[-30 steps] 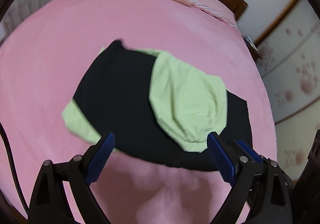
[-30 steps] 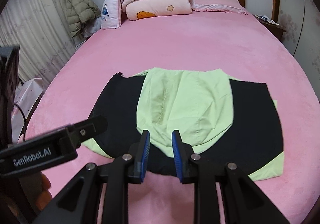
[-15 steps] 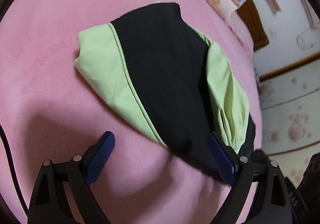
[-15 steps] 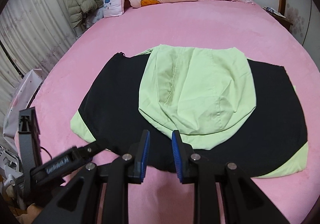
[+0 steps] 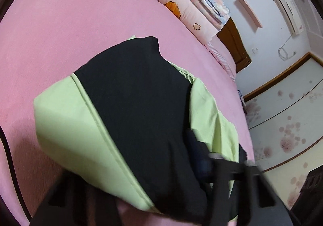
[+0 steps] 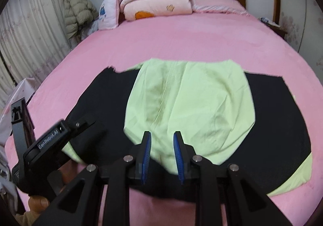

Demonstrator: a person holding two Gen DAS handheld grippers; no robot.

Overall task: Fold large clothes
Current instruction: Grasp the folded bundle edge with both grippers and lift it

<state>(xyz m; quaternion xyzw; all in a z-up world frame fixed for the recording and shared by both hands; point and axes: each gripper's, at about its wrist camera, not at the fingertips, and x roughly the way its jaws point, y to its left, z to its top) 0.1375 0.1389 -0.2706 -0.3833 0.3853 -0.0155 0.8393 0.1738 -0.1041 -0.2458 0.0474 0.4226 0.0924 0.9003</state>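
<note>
jaws of the left gripper [image 5: 161,167] are closing, blurred, with the near edge of the black-and-green garment [image 6: 201,109] between them. jaws of the right gripper [image 6: 161,155] stand slightly apart, nothing pinched, angled down over the garment's green hood. garment lies flat on the pink bed [image 6: 181,40].

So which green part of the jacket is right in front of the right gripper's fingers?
The big hood, folded down over the black middle. Its tip reaches the right gripper. The other green parts are thin strips at the garment's left corner and right corner.
</note>
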